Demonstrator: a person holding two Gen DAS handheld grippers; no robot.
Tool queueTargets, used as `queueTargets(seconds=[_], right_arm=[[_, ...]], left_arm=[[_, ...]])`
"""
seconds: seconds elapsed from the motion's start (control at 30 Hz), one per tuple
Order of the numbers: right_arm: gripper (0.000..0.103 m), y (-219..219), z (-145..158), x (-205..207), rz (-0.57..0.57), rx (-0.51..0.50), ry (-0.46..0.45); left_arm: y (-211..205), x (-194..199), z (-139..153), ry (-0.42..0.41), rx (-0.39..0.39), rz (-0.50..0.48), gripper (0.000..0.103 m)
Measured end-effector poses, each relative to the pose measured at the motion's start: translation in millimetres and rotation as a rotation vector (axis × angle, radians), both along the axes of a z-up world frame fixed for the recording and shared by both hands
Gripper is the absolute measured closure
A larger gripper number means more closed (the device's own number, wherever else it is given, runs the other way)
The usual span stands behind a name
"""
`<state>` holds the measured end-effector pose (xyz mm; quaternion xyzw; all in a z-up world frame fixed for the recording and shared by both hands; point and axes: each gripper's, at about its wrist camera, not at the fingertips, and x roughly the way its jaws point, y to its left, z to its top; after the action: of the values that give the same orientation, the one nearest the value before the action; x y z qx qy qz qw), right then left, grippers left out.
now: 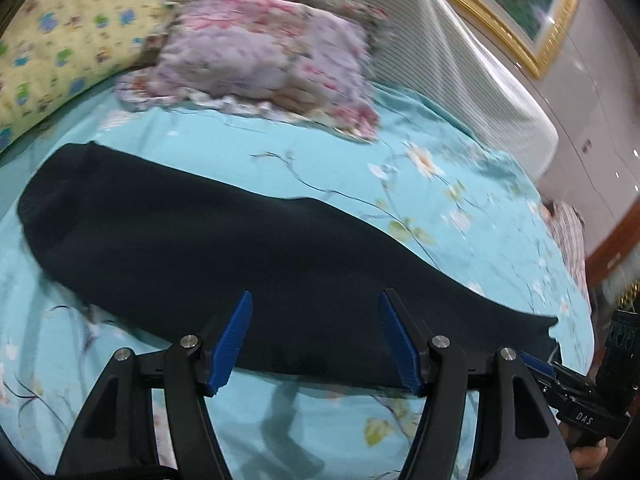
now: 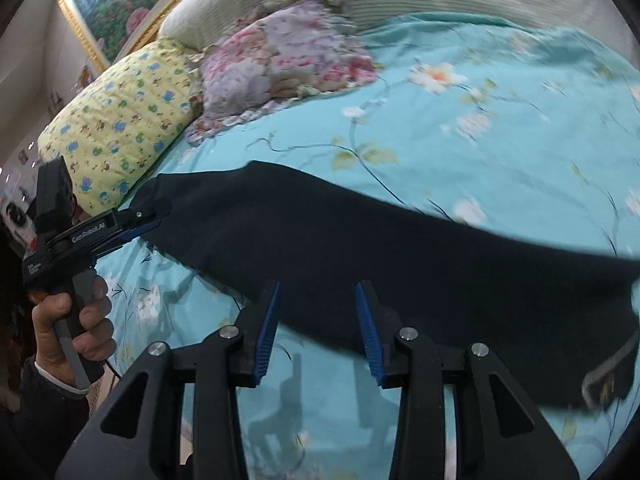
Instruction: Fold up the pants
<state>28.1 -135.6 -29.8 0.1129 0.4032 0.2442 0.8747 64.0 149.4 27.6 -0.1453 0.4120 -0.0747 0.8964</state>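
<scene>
Black pants [image 1: 224, 248] lie folded lengthwise, stretched flat across a turquoise flowered bed sheet [image 1: 440, 200]. My left gripper [image 1: 316, 336] is open, hovering just over the near edge of the pants. In the right wrist view the same pants [image 2: 400, 256] run from left to right. My right gripper [image 2: 318, 328] is open above their near edge. The left gripper also shows in the right wrist view [image 2: 154, 218], its tips at the left end of the pants. The right gripper shows at the right edge of the left wrist view [image 1: 560, 368].
A yellow patterned pillow [image 1: 60, 48] and a pink flowered pillow [image 1: 264, 60] lie at the head of the bed. A striped headboard [image 1: 460, 52] and a gold-framed picture [image 1: 520, 8] stand behind. The waistband end [image 2: 608, 384] lies at the right.
</scene>
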Motion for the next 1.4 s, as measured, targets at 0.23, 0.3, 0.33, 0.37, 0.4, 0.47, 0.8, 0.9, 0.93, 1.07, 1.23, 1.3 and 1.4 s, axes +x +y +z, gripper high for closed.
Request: queueTargets(seconds=[0.23, 0.3, 0.33, 0.37, 0.4, 0.47, 0.8, 0.9, 0.93, 1.07, 1.23, 1.3, 1.4], right_arm=[[0.062, -41.9, -14.3, -28.9, -0.113, 0.046, 0.038], [0.062, -54.6, -18.8, -35.6, -0.151, 0.06, 0.053], [0.061, -59.9, -20.8, -39.0, -0.168, 0.064, 0.06], [0.061, -65.6, -22.7, -42.5, -0.189, 0.061, 0.068], [0.06, -73.0, -24.7, -46.6, -0.213, 0.063, 0.074], [0.058, -84.9, -27.5, -53.4, -0.248, 0.083, 0.078], [0.05, -140.6, -45.7, -58.4, -0.471, 0.174, 0.152], [0.05, -152.5, -55.4, -56.4, -0.511, 0.258, 0.185], [0.05, -156.9, -58.8, -55.0, -0.526, 0.306, 0.188], [0.05, -170.2, -70.2, -47.3, -0.574, 0.461, 0.179], [0.089, -182.3, -69.8, -38.3, -0.579, 0.451, 0.151], [0.09, -195.4, -69.8, -36.9, -0.586, 0.481, 0.13], [0.09, -220.8, -60.6, -33.9, -0.61, 0.477, 0.071]], left_arm=[[-42.5, 1.0, -0.9, 0.009, 0.014, -0.104, 0.033], [-52.4, 2.3, -1.5, 0.013, 0.013, -0.13, 0.032], [-59.0, 2.8, -2.3, 0.017, 0.017, -0.148, 0.032], [-64.7, 3.7, -2.9, 0.022, 0.022, -0.166, 0.031], [-70.2, 4.5, -3.5, 0.027, 0.027, -0.184, 0.031], [-84.6, 6.6, -3.7, 0.03, 0.043, -0.229, 0.031], [-130.8, 22.0, -3.2, 0.064, 0.058, -0.356, 0.025], [-150.4, 28.2, -5.0, 0.075, 0.081, -0.427, 0.025], [-158.9, 31.0, -5.9, 0.076, 0.1, -0.455, 0.024], [-190.3, 43.5, -10.6, 0.104, 0.144, -0.545, 0.025], [-230.3, 54.4, -9.9, 0.118, 0.171, -0.646, 0.025], [-248.0, 59.8, -7.1, 0.117, 0.186, -0.684, 0.025], [-270.4, 70.6, -5.7, 0.133, 0.17, -0.723, 0.025]])
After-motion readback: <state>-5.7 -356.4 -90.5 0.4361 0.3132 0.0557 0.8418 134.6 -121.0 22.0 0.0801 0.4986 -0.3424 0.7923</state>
